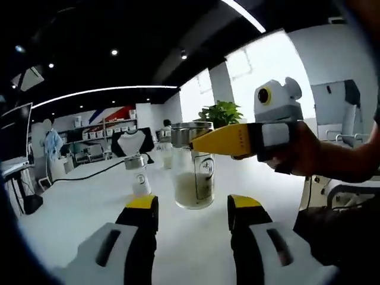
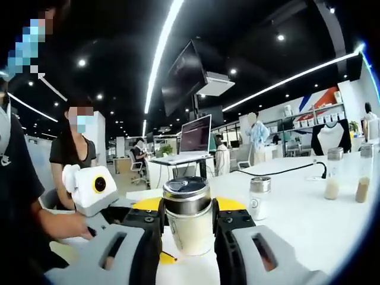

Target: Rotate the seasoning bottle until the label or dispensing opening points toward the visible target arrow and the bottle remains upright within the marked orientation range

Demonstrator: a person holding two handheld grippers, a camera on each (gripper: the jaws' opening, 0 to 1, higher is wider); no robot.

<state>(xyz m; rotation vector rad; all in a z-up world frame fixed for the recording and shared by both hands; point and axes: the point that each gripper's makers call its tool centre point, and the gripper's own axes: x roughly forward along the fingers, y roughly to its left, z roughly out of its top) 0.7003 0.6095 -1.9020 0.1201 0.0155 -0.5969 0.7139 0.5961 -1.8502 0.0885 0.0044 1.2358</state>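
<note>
**Bottle pinched high, slip and tip are the worries**

While my right tool [image 2: 187, 222] pinches the bottle [image 2: 189, 217] between its two yellow-tipped jaws, just under the lid, the main risk I judge is slip: the body is smooth clear glass, round, so a turn could spin the jaws around it instead of carrying it. A grip this high could also lean the bottle off upright if I twist unevenly, and the pale grainy seasoning inside would shift. I see no target arrow, so overshooting the heading is possible.

My left tool [image 1: 193, 205] is spread, jaws apart, empty, with the bottle [image 1: 193, 172] standing on the white tabletop [image 1: 77, 202] just beyond them. From that side the right tool [image 1: 228, 141] reaches in at the lid [image 1: 191, 133], which is brushed metal with a ridged rim. A printed label runs down the glass. A smaller shaker [image 1: 138, 175] with a similar metal cap stands near; a careless swing could knock it.
</note>
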